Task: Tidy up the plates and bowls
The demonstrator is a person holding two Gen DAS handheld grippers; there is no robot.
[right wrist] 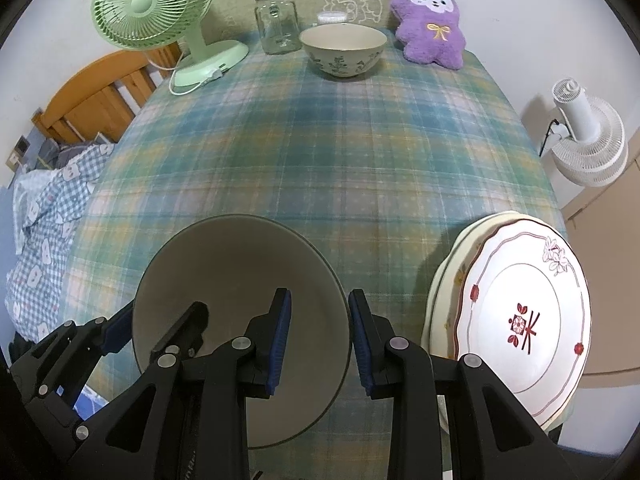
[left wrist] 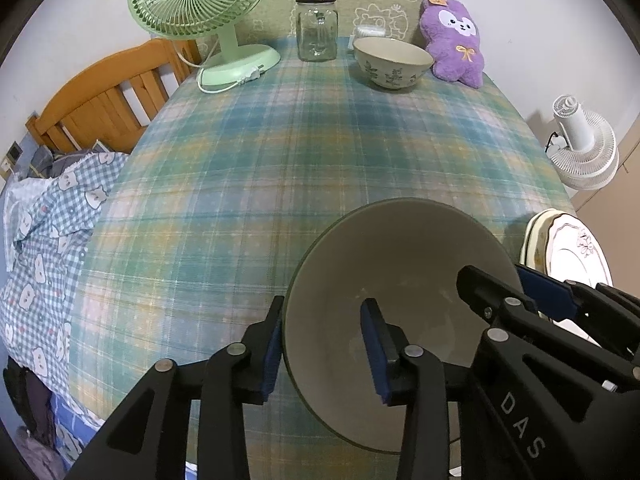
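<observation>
A large plain cream bowl (left wrist: 400,272) (right wrist: 240,264) sits near the front edge of the plaid-covered table (left wrist: 280,152) (right wrist: 320,152). My left gripper (left wrist: 324,350) (right wrist: 160,316) straddles its left rim, open, with one pad outside and the other well inside, clear of the wall. On the opposite rim my right gripper (right wrist: 320,336) (left wrist: 494,276) is shut, one pad inside and one outside. A stack of plates (right wrist: 520,300) (left wrist: 576,248), topped by a white one with red flowers, lies at the front right. A second, leaf-patterned bowl (left wrist: 392,62) (right wrist: 344,50) stands at the far end.
At the back of the table stand a green desk fan (left wrist: 200,12), a glass jar (left wrist: 317,28) and a purple plush toy (left wrist: 454,40). A wooden headboard (left wrist: 104,96) and checked bedding (left wrist: 48,232) lie to the left. A white fan (left wrist: 584,148) is off to the right.
</observation>
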